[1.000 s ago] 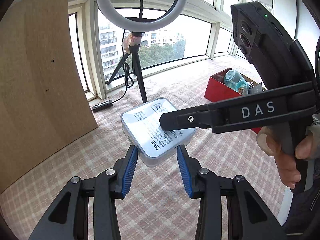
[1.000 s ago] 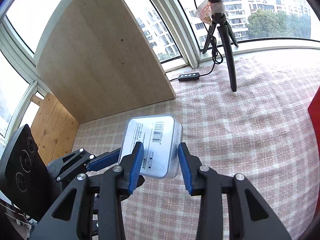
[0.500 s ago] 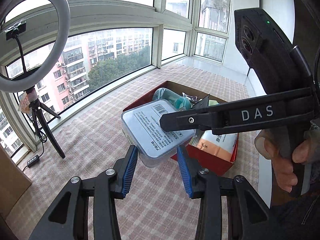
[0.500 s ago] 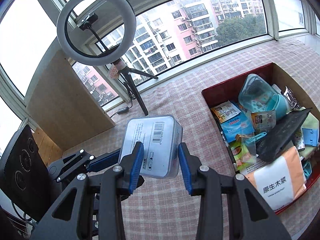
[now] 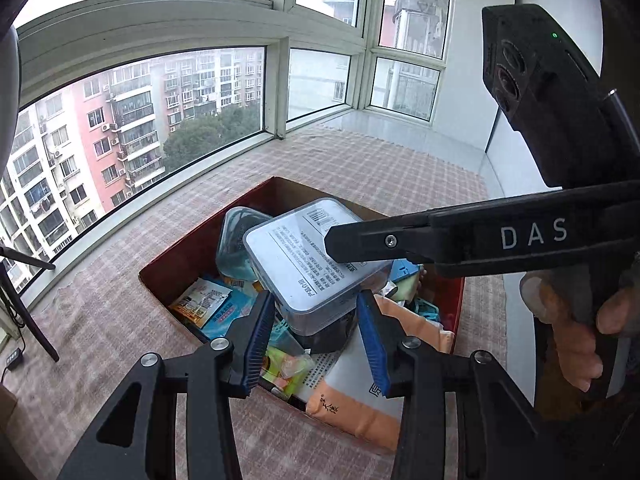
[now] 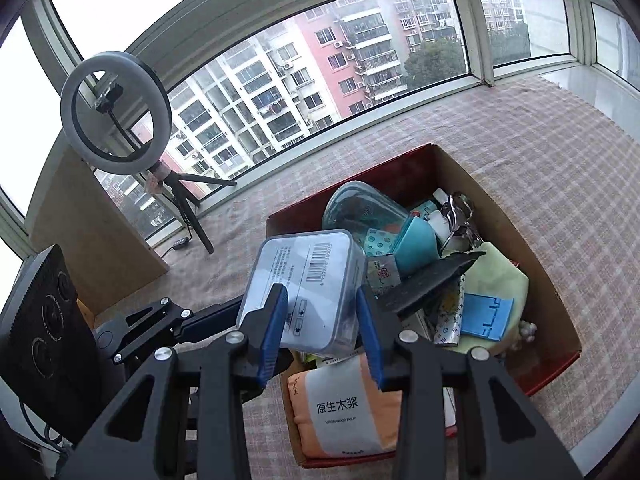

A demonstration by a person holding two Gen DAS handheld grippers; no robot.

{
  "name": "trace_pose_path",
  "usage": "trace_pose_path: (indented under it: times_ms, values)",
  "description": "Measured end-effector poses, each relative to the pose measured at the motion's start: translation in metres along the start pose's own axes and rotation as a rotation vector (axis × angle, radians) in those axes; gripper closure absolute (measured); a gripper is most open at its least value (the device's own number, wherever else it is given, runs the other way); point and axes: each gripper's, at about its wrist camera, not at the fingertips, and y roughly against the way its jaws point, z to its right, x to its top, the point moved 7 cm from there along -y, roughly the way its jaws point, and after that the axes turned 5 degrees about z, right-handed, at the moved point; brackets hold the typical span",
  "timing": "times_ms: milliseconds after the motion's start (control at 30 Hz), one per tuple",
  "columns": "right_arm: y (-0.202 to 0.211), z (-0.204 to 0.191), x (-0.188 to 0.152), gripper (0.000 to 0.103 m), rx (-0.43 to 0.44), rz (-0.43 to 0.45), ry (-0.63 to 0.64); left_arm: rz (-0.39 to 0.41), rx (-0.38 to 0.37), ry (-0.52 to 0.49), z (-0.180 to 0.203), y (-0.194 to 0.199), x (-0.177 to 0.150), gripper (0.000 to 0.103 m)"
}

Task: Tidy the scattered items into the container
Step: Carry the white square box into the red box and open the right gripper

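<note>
A clear plastic box with a white barcode label [image 5: 304, 264] hangs over the open red cardboard box [image 5: 200, 240], carried by both grippers. My left gripper [image 5: 316, 304] is shut on its near end between blue pads. The right gripper's black finger [image 5: 360, 240] lies across the lid from the right. In the right wrist view, my right gripper [image 6: 320, 294] is shut on the plastic box [image 6: 308, 280]. The left gripper [image 6: 192, 320] reaches in from the lower left. The red box [image 6: 400, 172] holds several items.
Inside the red box lie an orange tissue pack [image 6: 344, 412], a teal lidded container [image 6: 360, 208], a black flat item [image 6: 432, 280] and a blue stand [image 6: 484, 316]. A ring light on a tripod [image 6: 116, 112] and a wooden board [image 6: 92, 232] stand at the left. A hand [image 5: 580, 340] grips the right handle.
Both grippers swung with the plastic box from beside the wooden board and ring light across the checked cloth to above the red box. The grip looks unchanged.
</note>
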Motion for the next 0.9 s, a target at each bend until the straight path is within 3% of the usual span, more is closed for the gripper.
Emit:
trace_pose_path:
  times_ms: [100, 233, 467, 633, 833, 900]
  values:
    - [-0.010, 0.010, 0.013, 0.068, -0.008, -0.002, -0.033, -0.035, 0.071, 0.051, -0.013, -0.011, 0.001, 0.066]
    - [-0.001, 0.008, 0.025, 0.068, -0.017, 0.052, 0.017, -0.027, 0.101, 0.044, -0.015, -0.004, 0.003, 0.066]
    - [0.003, 0.008, 0.021, 0.067, -0.015, 0.054, 0.053, -0.021, 0.132, 0.076, -0.017, 0.011, 0.009, 0.066]
    - [0.015, 0.009, 0.018, 0.060, -0.042, 0.072, 0.066, -0.010, 0.163, 0.105, -0.014, 0.027, 0.012, 0.066]
    - [0.040, -0.002, 0.011, 0.050, -0.071, 0.114, 0.122, -0.010, 0.207, 0.187, -0.013, 0.054, 0.004, 0.062]
    - [0.048, -0.009, 0.009, 0.047, -0.076, 0.128, 0.140, -0.013, 0.227, 0.221, -0.015, 0.066, -0.001, 0.052]
